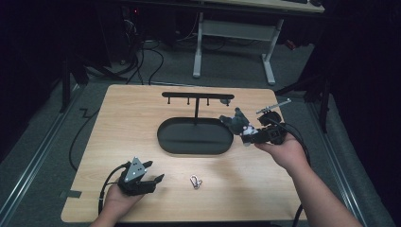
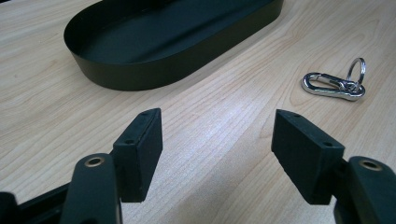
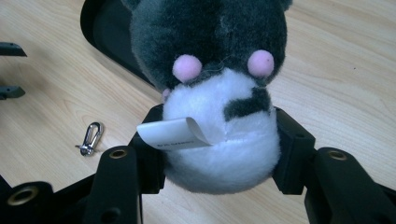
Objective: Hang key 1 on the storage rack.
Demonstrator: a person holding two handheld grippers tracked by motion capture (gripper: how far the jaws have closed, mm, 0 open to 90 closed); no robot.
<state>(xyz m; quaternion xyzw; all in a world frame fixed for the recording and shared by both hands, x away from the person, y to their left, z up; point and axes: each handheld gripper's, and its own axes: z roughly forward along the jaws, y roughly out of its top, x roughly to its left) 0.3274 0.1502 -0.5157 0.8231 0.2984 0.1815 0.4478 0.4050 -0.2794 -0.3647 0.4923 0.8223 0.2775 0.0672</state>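
Oval tray [image 1: 165, 137] seemingly bare; right gripper [image 3: 219, 140] jaws clamp plush toy [image 3: 210, 70]; left gripper [image 2: 217, 149] jaws wide, empty.

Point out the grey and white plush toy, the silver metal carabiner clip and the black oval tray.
Grey and white plush toy [image 3: 219, 140], right gripper view, white belly.
Silver metal carabiner clip [image 2: 327, 85], left gripper view, clip body.
Black oval tray [image 1: 163, 142], high view, left rim.

High view: looked forward and down from above the person's side, far enough to take in the whole table [image 1: 142, 101]; floor and desk legs lay beyond
Left gripper view: sat low and close over the wood; faced the black oval tray [image 2: 140, 77] and the carabiner [image 2: 334, 85]
Right gripper view: sat very close behind a plush toy [image 3: 219, 107]
Shared: all three caught the tray and carabiner
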